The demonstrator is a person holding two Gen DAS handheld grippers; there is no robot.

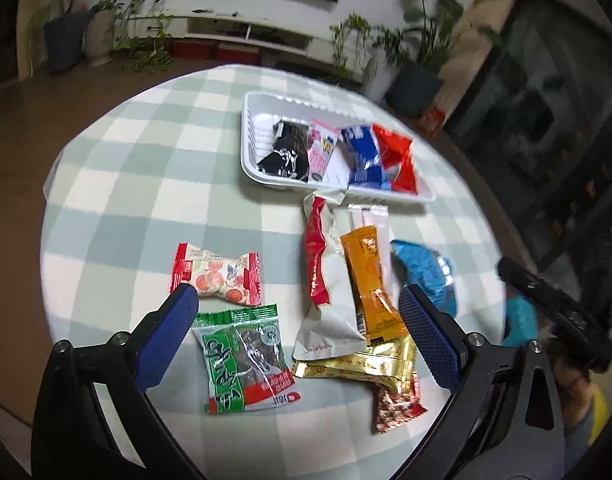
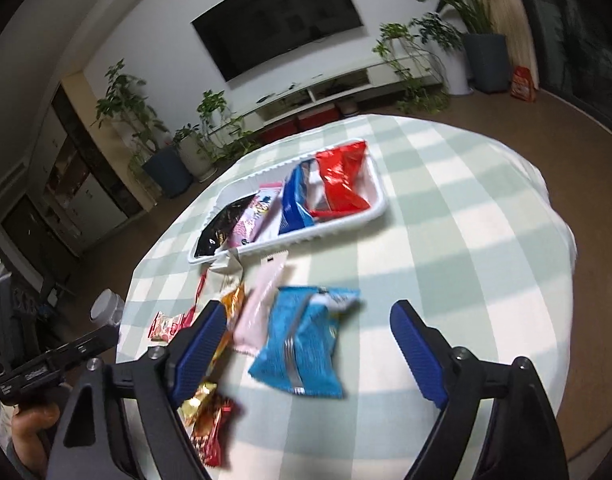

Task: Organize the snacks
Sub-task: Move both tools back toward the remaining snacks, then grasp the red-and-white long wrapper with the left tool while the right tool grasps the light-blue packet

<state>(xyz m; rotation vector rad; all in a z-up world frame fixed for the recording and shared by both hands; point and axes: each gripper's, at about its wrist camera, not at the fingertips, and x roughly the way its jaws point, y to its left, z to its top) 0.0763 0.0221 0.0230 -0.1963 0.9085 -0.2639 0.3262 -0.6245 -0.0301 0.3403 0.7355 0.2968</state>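
Both grippers hang above a round table (image 1: pixel 118 168) covered in a pale green-and-white check cloth, and each camera catches something the other misses. The left gripper (image 1: pixel 298 312) has its blue-padded jaws spread wide with nothing clamped; below them its view shows the loose snacks clearly: a green packet (image 1: pixel 242 360) near the left pad, a red-and-white candy packet (image 1: pixel 216 274) just beyond it, a long red-and-silver pouch (image 1: pixel 326 280), an orange sachet (image 1: pixel 372 284) lying on a pink stick pack, a gold packet (image 1: pixel 370 360) and a red patterned one (image 1: pixel 394 408) partly under it. The right gripper (image 2: pixel 310 336) also stands open and empty, and only its view shows the blue snack bag (image 2: pixel 306 344) whole, lying flat on the cloth between its pads and touching neither; from the left wrist that bag is a half-hidden blue shape behind the right pad. The white tray (image 1: pixel 250 140) sits at the far side of the table in both views, holding 4 packets in a row: black, pink, blue, red. The right wrist view alone shows a wall-mounted screen (image 2: pixel 278 16) and a hand (image 2: pixel 30 424) on the other gripper's handle at its lower left edge.
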